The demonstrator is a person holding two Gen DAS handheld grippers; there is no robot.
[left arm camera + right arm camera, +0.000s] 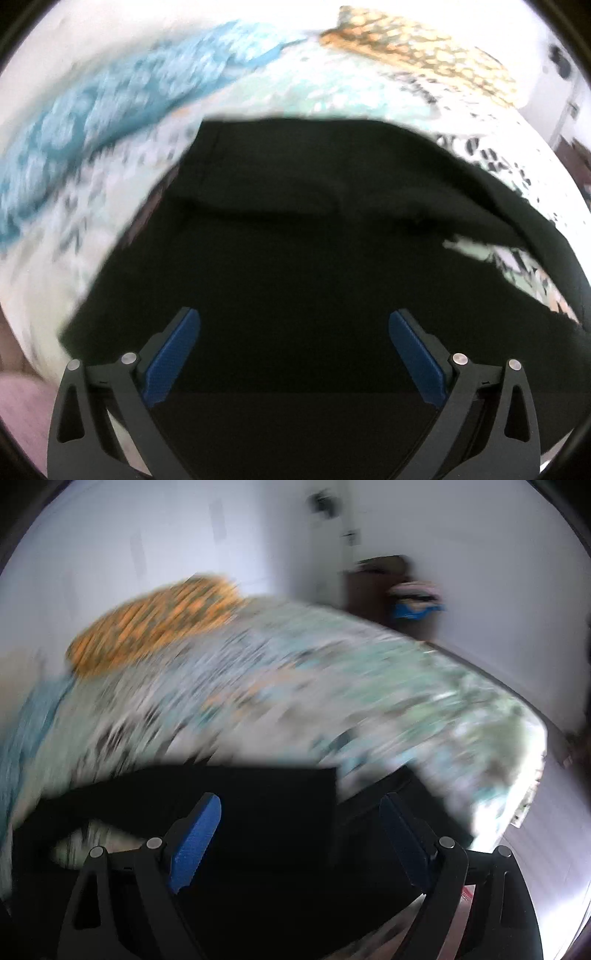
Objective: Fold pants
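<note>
Hovering with both sets of jaws spread wide and empty, the left gripper [293, 354] and the right gripper [299, 842] hang just above the black pants [295, 229], neither one pinching cloth.

Below the left gripper the pants lie across the patterned bedspread [110, 206], with a seam running away on the left and a soft ridge crossing the middle. To the right a sliver of bedspread shows through where the dark cloth parts, perhaps between the legs or under a folded flap; I cannot tell which. From the right gripper's side, a squared-off edge of the pants [258, 797] sits just ahead of the fingers, with more cloth trailing right.

Both views are smeared, so judging edges is hard. To my eye, the next move wants each gripper settled over a matching corner or hem, gripping both layers together, then lifting evenly so the fold lands square and the ridge gets smoothed out.

Farther off lie a blue pillow [110, 92] and an orange pillow [417, 55] by the white wall [147, 528].
</note>
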